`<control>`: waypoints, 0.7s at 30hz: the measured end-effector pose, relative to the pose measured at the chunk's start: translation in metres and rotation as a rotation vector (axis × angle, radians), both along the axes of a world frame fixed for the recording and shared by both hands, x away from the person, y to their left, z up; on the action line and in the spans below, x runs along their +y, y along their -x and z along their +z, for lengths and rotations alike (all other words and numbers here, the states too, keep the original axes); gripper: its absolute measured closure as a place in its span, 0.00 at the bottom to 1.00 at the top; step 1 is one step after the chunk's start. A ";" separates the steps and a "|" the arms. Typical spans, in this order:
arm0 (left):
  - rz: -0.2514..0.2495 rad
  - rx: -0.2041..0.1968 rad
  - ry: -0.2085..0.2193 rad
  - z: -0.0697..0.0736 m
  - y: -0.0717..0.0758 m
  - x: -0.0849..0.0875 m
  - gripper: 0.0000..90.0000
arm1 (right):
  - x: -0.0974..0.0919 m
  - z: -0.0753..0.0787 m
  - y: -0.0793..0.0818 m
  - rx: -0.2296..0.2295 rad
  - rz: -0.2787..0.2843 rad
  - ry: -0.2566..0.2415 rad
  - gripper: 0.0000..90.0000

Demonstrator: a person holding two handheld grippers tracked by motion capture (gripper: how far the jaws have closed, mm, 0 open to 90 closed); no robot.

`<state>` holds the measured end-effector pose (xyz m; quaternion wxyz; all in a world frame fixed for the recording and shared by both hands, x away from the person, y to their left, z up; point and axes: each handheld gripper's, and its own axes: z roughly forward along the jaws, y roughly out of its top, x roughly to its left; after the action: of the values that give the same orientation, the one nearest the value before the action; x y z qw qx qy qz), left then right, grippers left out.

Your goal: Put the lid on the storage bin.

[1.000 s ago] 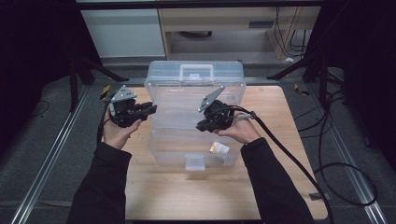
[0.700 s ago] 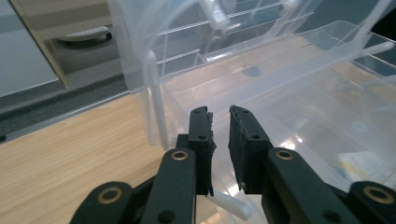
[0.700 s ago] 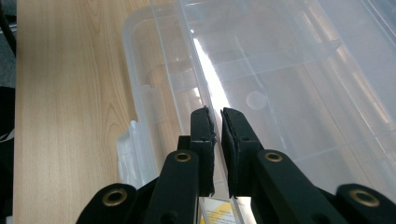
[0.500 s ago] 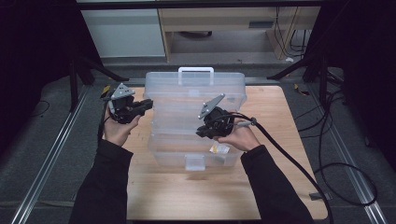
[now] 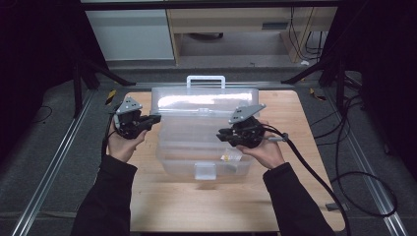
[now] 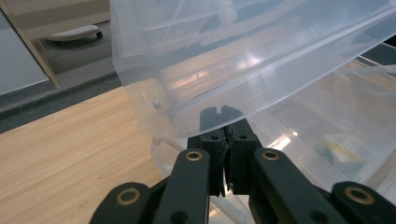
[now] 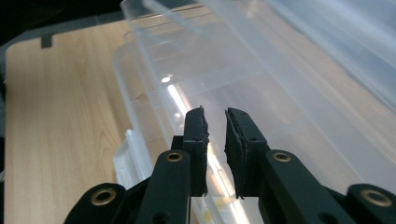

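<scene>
A clear plastic box (image 5: 196,157) stands on the wooden table (image 5: 162,206) with its lid (image 5: 204,105) tilted up, the white handle (image 5: 205,78) at the far edge. My left gripper (image 5: 155,118) sits at the lid's left end. Its jaws (image 6: 223,116) have just been closing and are shut on the lid's rim. My right gripper (image 5: 222,135) hovers over the open box near its right front. Its jaws (image 7: 215,114) have just been opening and stand a little apart with nothing between them. A small yellowish packet (image 5: 227,157) lies inside the box.
The box's front latch (image 5: 205,170) faces the person. Bare wood lies left and in front of the box. A black cable (image 5: 314,172) trails from the right gripper across the table's right side. Dark stands and a cabinet (image 5: 133,34) are beyond the table.
The lid has swung up from flat to tilted. The right gripper has moved toward the front of the box, away from the lid. The left gripper has stayed at the lid's left end.
</scene>
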<state>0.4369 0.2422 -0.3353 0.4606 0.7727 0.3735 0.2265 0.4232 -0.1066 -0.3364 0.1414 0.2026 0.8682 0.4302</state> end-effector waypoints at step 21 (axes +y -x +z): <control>-0.045 0.032 -0.069 -0.020 0.020 0.002 0.98 | -0.074 -0.028 0.017 0.005 -0.255 -0.102 0.96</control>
<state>0.4166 0.2444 -0.3555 0.4326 0.7998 0.3553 0.2167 0.4065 -0.1809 -0.3647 0.1823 0.3192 0.8127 0.4521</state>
